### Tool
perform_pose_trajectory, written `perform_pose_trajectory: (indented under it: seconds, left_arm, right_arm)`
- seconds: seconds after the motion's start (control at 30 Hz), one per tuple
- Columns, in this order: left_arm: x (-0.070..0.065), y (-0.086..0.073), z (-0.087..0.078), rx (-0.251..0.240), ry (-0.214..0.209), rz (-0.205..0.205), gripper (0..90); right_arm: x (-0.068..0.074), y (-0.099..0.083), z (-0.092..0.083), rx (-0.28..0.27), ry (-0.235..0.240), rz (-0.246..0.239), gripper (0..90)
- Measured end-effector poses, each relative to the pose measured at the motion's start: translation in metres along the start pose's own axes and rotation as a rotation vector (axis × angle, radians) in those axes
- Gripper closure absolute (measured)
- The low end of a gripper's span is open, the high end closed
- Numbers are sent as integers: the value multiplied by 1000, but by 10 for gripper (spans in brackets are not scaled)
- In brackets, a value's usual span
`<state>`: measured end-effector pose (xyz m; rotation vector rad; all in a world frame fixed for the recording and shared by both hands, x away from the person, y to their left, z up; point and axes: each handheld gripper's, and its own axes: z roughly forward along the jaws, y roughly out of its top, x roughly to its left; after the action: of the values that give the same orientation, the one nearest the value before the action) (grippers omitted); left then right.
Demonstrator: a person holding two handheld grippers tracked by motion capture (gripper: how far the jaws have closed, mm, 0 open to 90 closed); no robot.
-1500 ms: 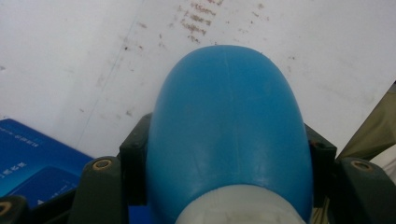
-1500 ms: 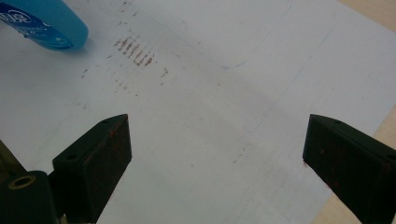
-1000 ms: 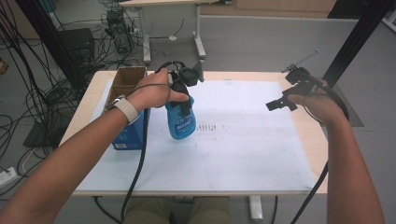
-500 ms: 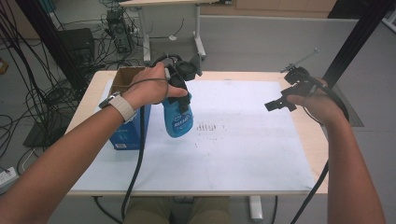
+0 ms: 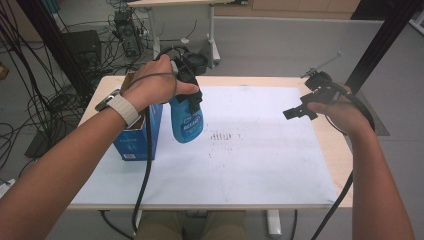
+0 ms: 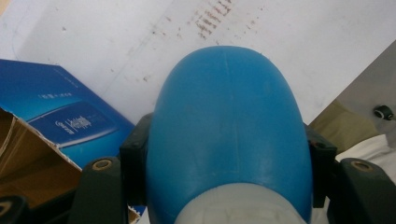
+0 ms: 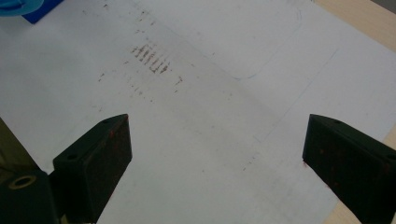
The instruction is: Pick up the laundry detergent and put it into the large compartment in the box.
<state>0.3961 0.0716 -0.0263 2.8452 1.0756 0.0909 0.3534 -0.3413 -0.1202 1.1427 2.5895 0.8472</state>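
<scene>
Nearest you, the white paper sheet (image 5: pixel 240 165) covering the table lies bare apart from a patch of dark smudges (image 5: pixel 222 136). Your left gripper (image 5: pixel 187 90) has its jaws clamped on the neck of the blue plastic spray bottle (image 5: pixel 186 120) — it hangs clear of the sheet, just beside the open blue cardboard box (image 5: pixel 135 142) at the table's left. Your right gripper (image 5: pixel 300 111) hovers over the right edge, jaws wide apart and holding nothing. Judgement: the bottle is secured and airborne; whether it goes to the box or the sheet cannot be told — either way, placement and release remain.
</scene>
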Motion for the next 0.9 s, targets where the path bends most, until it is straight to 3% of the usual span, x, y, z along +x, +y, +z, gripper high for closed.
perform_pose_trajectory:
  seconds: [0.3,0.9]
  left_arm:
    - [1,-5,-20,-9,-11,-68,381]
    - [16,-18,-53,-3,-10,-216,380]
  right_arm:
    - [2,4,0,-14,10,-17,79]
    - [2,13,4,-15,21,-42,79]
